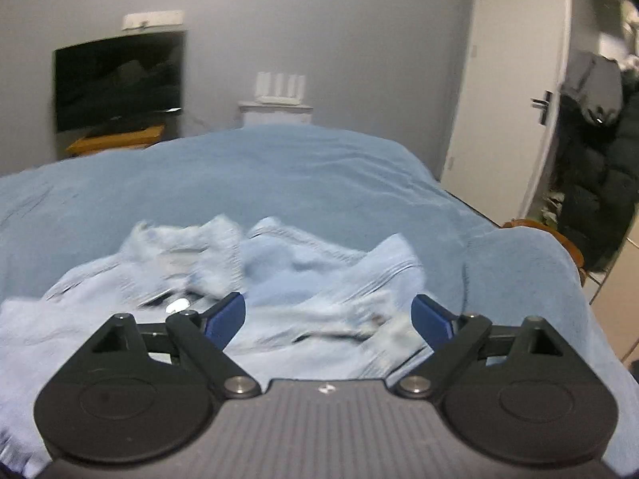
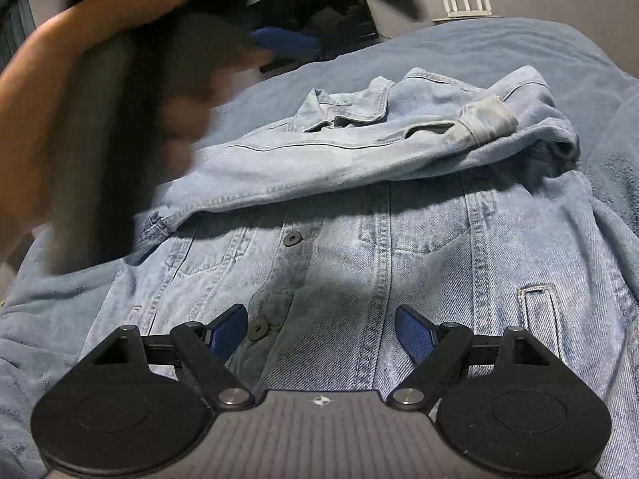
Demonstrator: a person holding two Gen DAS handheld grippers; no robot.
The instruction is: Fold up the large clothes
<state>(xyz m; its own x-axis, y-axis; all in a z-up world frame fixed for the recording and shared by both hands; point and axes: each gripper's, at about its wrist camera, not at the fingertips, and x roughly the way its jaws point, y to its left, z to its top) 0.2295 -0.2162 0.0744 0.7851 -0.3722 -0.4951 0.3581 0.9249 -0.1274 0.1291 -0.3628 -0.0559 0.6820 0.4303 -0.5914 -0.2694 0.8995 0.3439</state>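
Note:
A light blue denim jacket (image 2: pixel 419 247) lies front up on the blue bed cover (image 2: pixel 519 48). One sleeve (image 2: pixel 339 151) is folded across the chest, its cuff at the right. My right gripper (image 2: pixel 321 329) is open and empty just above the button placket near the hem. My left gripper (image 1: pixel 327 315) is open and empty, hovering over the jacket (image 1: pixel 279 279), which is blurred in that view. The left gripper and the hand holding it (image 2: pixel 120 119) show blurred at the upper left of the right wrist view.
The bed cover (image 1: pixel 279 175) fills most of the left wrist view. Behind it stand a dark TV (image 1: pixel 118 80) on a wooden stand, a white router (image 1: pixel 279 88) on a cabinet, a white door (image 1: pixel 507 92) and hanging dark coats (image 1: pixel 599 183).

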